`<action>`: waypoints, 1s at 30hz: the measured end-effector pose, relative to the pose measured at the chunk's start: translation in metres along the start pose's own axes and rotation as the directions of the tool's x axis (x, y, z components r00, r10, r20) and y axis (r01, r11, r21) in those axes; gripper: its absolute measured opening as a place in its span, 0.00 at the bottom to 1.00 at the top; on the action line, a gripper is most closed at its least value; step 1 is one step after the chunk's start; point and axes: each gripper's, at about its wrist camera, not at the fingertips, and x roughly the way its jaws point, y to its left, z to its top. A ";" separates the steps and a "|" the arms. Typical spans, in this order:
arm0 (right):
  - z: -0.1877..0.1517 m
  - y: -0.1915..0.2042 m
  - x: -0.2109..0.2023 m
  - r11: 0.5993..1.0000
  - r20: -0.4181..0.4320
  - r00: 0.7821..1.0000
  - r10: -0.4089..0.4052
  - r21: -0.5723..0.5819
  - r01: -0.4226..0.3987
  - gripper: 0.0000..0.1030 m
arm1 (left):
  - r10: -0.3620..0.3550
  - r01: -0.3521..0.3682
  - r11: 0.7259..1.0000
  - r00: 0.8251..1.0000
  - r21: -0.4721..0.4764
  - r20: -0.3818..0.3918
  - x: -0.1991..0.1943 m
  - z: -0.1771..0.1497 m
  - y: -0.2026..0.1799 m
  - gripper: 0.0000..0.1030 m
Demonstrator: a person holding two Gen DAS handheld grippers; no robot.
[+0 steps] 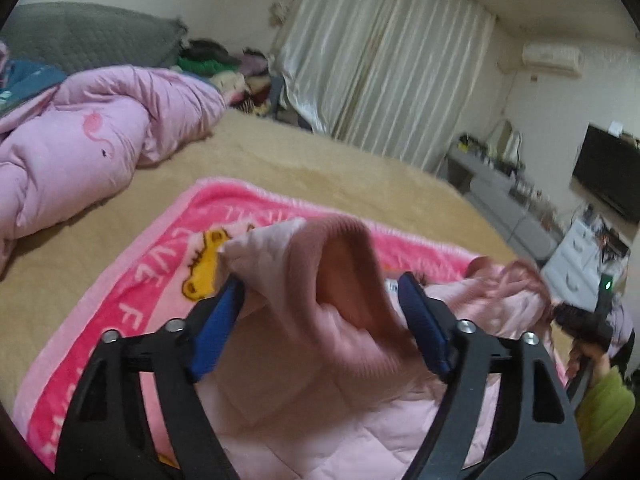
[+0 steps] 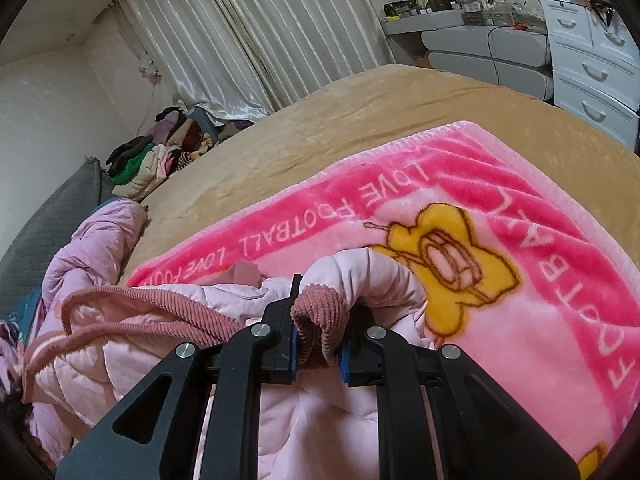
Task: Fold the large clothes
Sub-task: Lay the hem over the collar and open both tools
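A pale pink quilted jacket (image 1: 320,400) (image 2: 160,344) with darker ribbed trim lies bunched on a bright pink "LOVE FOOTBALL" blanket (image 1: 132,280) (image 2: 520,184) spread over the tan bed (image 1: 320,160). My left gripper (image 1: 320,284) is open, its blue pads (image 1: 220,328) wide apart. A raised ribbed cuff (image 1: 348,248) of the jacket stands loosely between them. My right gripper (image 2: 320,312) is shut on another ribbed cuff (image 2: 320,320), which bulges up between its jaws. In the left wrist view the right gripper (image 1: 580,320) shows at the far right, held by a hand in a green sleeve (image 1: 604,404).
A crumpled lilac-pink duvet (image 1: 80,140) and a grey quilted cushion (image 1: 88,36) fill the bed's left side. A heap of clothes (image 2: 160,152) sits by the curtains (image 1: 380,60). White drawers (image 2: 592,60), a grey desk (image 2: 480,44) and a dark screen (image 1: 608,172) stand beyond the bed.
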 end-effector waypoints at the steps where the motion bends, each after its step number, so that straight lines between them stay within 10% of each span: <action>1: 0.000 0.000 0.000 1.000 -0.001 1.000 -0.002 -0.001 0.002 0.13 | 0.010 -0.010 1.000 1.000 0.004 0.022 -0.006 0.000 -0.001 0.70; 11: 0.000 0.004 0.010 0.999 -0.018 0.999 -0.034 -0.021 0.033 0.16 | 0.177 -0.177 0.984 0.984 0.022 -0.024 0.005 -0.038 0.043 0.71; 24: 0.009 0.002 0.009 0.999 -0.072 0.997 0.024 0.029 -0.022 0.29 | 0.132 -0.129 0.991 0.970 0.026 -0.203 0.045 -0.079 0.071 0.75; 30: 0.009 0.009 -0.002 0.999 -0.057 0.997 0.049 0.021 -0.048 0.84 | 0.139 -0.131 0.990 0.966 0.050 -0.219 0.050 -0.080 0.066 0.75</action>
